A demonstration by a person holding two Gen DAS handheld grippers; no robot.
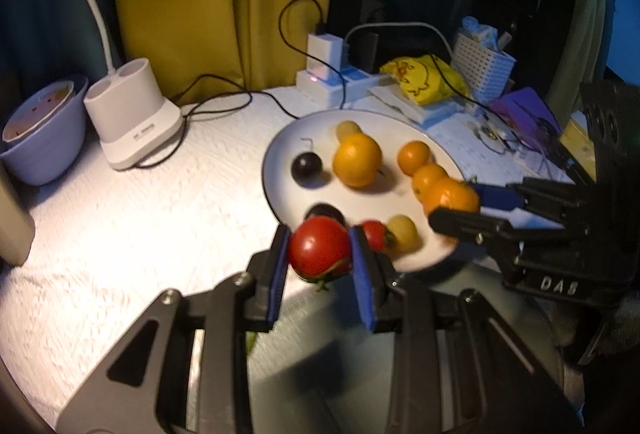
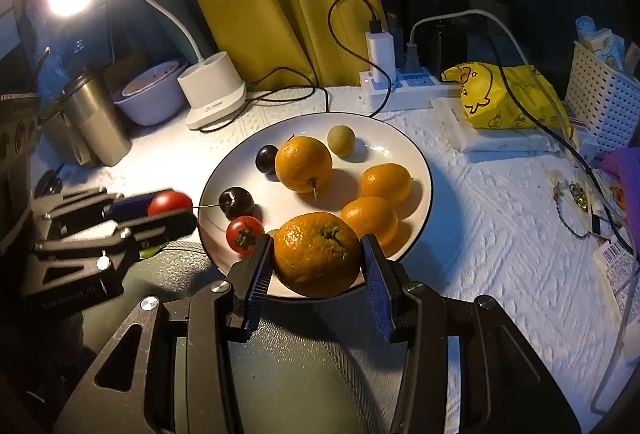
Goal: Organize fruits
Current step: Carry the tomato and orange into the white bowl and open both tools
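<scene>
We find both grippers loaded at the near rim of the white plate (image 2: 416, 153), which we take as our landmark on the bench (image 2: 500, 234).

The left gripper (image 1: 320, 254) has its blue fingers (image 1: 280, 266) closed on a red tomato (image 1: 319, 246), held at its widest girth just off the plate's near-left rim. The skin is smooth and glossy, the flesh soft: we judge it light, slippery and easily bruised, so a light squeeze across the equator, clear of the green stem, suits it.

The right gripper (image 2: 318, 270) has its fingers closed on an orange (image 2: 317, 254) over the plate's near rim, stem upward. We judge it heavier and firmer, with pebbled peel that grips well; the hold across its middle looks sound.

On the plate we count 3 more oranges (image 2: 303, 163), 2 dark cherries (image 2: 237, 202), 1 small tomato (image 2: 244, 234) and 1 greenish-brown round fruit (image 2: 341, 140). A pale fruit near the plate's near rim in the left wrist view is blurred; it may be a further one.

Below both grippers, nearer than the plate, lies a grey round surface (image 2: 304, 374), possibly the receiving dish.
</scene>
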